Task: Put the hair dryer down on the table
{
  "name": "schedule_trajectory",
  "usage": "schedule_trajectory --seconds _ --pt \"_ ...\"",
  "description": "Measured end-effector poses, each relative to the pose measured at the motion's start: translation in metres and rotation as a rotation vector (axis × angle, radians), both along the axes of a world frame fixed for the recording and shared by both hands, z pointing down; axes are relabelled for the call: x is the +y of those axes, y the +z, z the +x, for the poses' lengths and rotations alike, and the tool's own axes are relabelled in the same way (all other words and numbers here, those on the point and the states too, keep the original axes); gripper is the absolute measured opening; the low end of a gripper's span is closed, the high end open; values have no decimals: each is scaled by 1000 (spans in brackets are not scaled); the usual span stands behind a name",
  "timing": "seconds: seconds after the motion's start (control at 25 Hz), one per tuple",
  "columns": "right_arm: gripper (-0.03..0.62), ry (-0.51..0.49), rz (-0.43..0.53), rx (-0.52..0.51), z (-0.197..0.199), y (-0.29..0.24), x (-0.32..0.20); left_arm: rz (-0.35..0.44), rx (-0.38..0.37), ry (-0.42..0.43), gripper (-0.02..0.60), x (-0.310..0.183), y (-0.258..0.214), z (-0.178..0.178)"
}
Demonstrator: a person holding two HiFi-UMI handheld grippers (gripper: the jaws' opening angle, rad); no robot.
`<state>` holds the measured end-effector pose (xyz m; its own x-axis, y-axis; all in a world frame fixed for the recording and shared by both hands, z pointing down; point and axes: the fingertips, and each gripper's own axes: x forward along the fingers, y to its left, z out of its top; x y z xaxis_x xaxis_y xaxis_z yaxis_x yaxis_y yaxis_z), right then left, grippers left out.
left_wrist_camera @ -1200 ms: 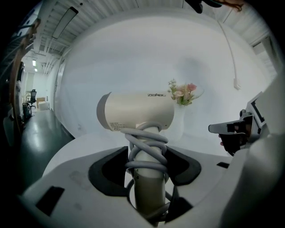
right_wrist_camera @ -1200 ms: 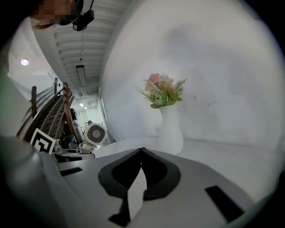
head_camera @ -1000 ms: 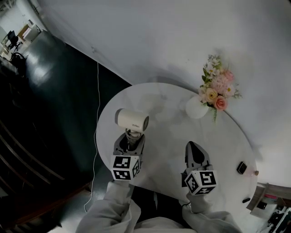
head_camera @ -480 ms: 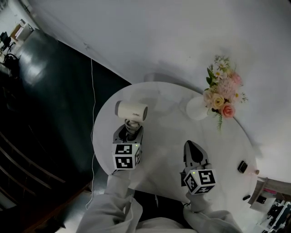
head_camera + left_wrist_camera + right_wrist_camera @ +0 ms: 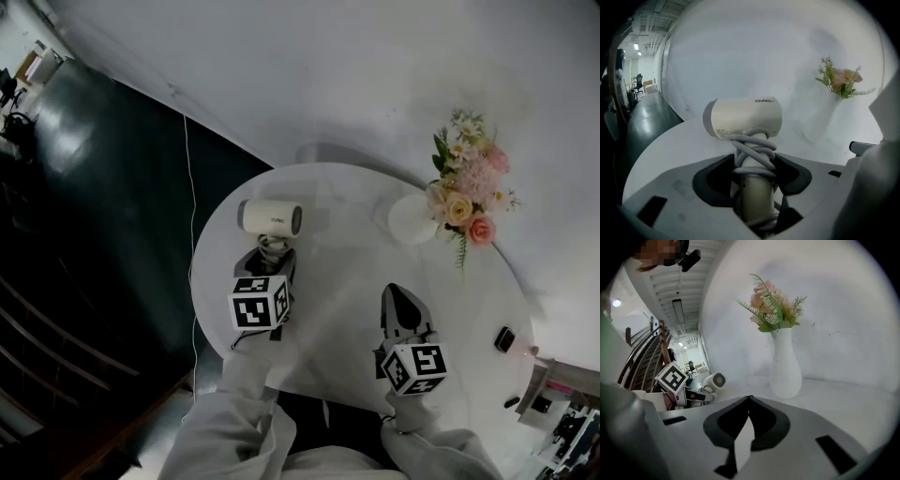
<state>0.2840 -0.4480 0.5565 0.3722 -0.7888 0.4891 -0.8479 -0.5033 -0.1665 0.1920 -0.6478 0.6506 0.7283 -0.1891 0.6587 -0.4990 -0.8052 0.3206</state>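
The cream hair dryer (image 5: 270, 217) has its grey cord wound round the handle (image 5: 753, 154), and its barrel (image 5: 743, 118) lies crosswise over the left part of the round white table (image 5: 347, 253). My left gripper (image 5: 266, 261) is shut on that handle from below. Whether the dryer touches the tabletop I cannot tell. My right gripper (image 5: 395, 293) hovers over the table's near right part, jaws shut with nothing between them (image 5: 749, 398). In the right gripper view the dryer (image 5: 714, 380) and the left gripper's marker cube (image 5: 672, 377) show at the left.
A white vase of pink and yellow flowers (image 5: 412, 218) stands at the table's far right, close to the wall. A small black object (image 5: 504, 338) lies near the right edge. A white cable (image 5: 193, 216) runs along the dark floor to the left of the table.
My left gripper has carried the hair dryer farther out and lower over the table's left side, and the barrel has turned more level. The right gripper has hardly shifted.
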Motion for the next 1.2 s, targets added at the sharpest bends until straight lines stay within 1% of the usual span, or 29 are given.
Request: schedule_trajectory --seconds 0.16,0.36,0.44,0.56,0.64,0.84,0.96,1.2 --pt "49 -3 2 -6 -1 3 -3 0 -47 34 243 2 4 4" --pt "49 -17 4 -6 -7 0 -5 44 -98 50 244 5 5 5" --pt "49 -21 5 -3 -6 0 -4 40 -95 51 249 6 4 7" --pt "49 -28 11 -8 -9 -1 -3 14 -77 35 280 6 2 8" --pt "49 -34 15 -11 -11 -2 -2 16 -72 20 293 4 -2 8" --pt "49 -41 26 -14 -14 -5 2 68 -72 -7 307 -2 -14 8" --pt "49 -39 34 -8 -13 -10 5 106 -72 -5 314 -4 -19 7" --pt "49 -36 40 6 -14 -16 16 120 -67 -11 314 5 -23 -6"
